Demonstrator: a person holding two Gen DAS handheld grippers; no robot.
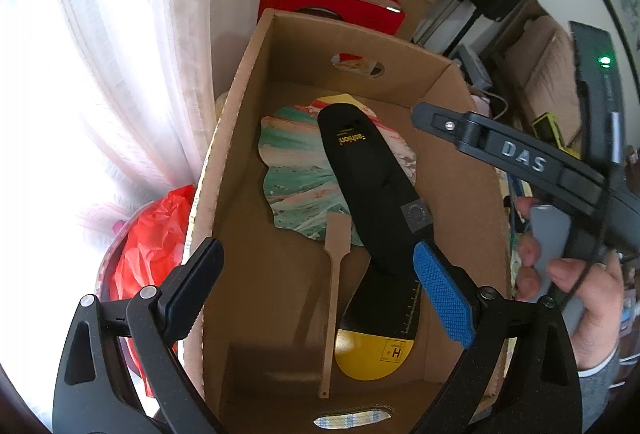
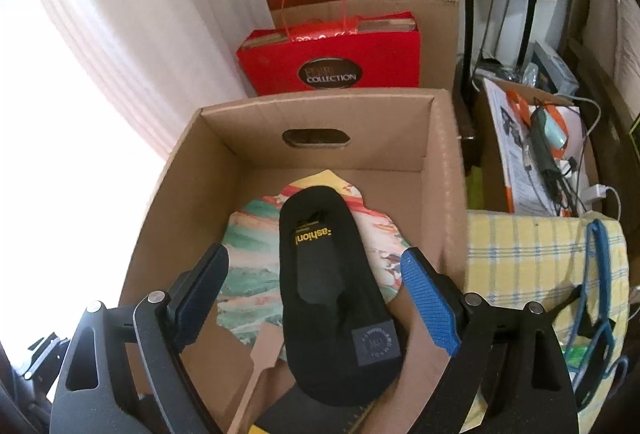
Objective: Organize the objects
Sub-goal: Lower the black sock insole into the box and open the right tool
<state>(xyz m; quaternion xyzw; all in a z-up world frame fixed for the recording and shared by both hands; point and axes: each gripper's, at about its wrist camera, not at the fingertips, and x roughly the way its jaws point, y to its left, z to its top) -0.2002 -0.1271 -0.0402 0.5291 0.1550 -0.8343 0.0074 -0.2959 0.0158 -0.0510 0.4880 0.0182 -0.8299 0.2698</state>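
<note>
Left gripper (image 1: 318, 284): jaws stood wide apart, holding nothing. Its left finger hung outside the left wall of the cardboard box (image 1: 230, 138); its blue-padded right finger (image 1: 442, 294) hung over the box interior, overlapping the edge of the insole card in view. Contact could not be told.

Right gripper (image 2: 314, 304): jaws likewise spread wide, empty, poised above the box (image 2: 444, 170) with the sock between the fingers in view but not gripped. In the left wrist view the same tool (image 1: 516, 158) reached in from the right, marked "DAS", carried by the person's right hand (image 1: 580, 282) with fingers curled round the grey handle.

Black sock (image 2: 334, 286): low-cut, mounted on a black card insole with a yellow heel end (image 1: 370, 352) marked "H"; yellow "fashion" lettering near the toe and a small square grey patch (image 2: 376, 342) near the opening. It lay inside the box, diagonally across the fan.

Hand fan (image 1: 302, 174): scalloped edge, painted in green, red and cream, with a plain wooden handle (image 1: 331, 310); it lay flat on the box floor beneath the sock.

Surroundings: a red gift bag (image 2: 332, 56) behind the box, a white curtain (image 1: 132, 54) to the left, a yellow checked cloth (image 2: 532, 258) to the right.
</note>
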